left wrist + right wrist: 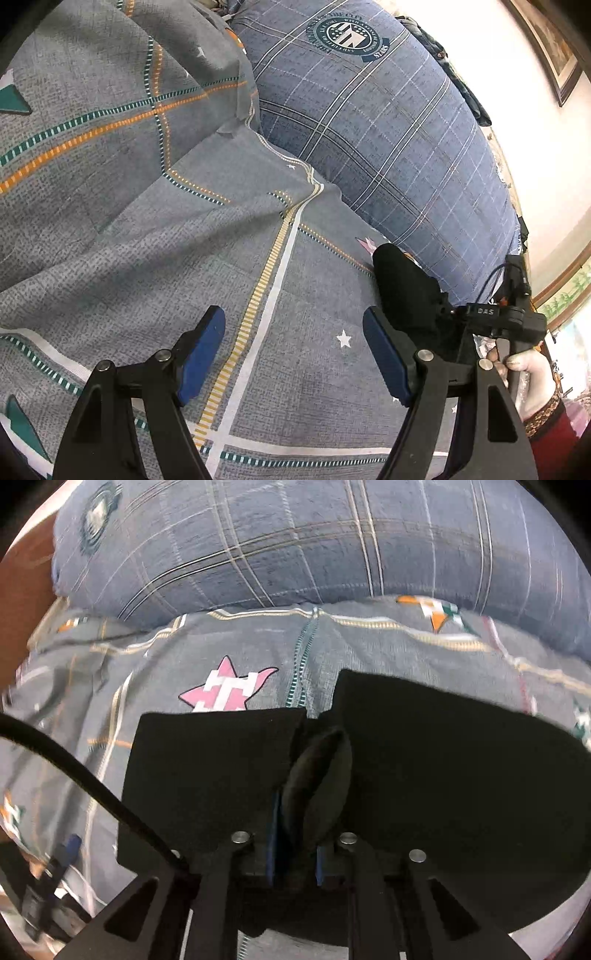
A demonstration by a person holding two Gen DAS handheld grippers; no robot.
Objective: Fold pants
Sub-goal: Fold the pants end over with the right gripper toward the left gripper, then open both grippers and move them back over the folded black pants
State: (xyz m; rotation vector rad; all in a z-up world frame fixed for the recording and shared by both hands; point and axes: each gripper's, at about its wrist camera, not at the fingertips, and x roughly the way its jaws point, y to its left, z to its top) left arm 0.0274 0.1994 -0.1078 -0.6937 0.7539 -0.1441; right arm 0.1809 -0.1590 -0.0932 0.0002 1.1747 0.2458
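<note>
The black pants [443,760] are bunched and draped around my right gripper [295,834], which is shut on a fold of the cloth and holds it over the grey patterned bedsheet [166,653]. In the left wrist view the pants [406,284] show as a dark lump at the right, held by the right gripper's tool [491,317] in a hand. My left gripper [291,354] is open and empty above the bedsheet [147,240], left of the pants and apart from them.
A large blue plaid pillow [369,122] lies along the far side of the bed; it also fills the top of the right wrist view [295,542]. A wall with framed pictures [554,48] is at the right. A black cable [92,775] crosses the left.
</note>
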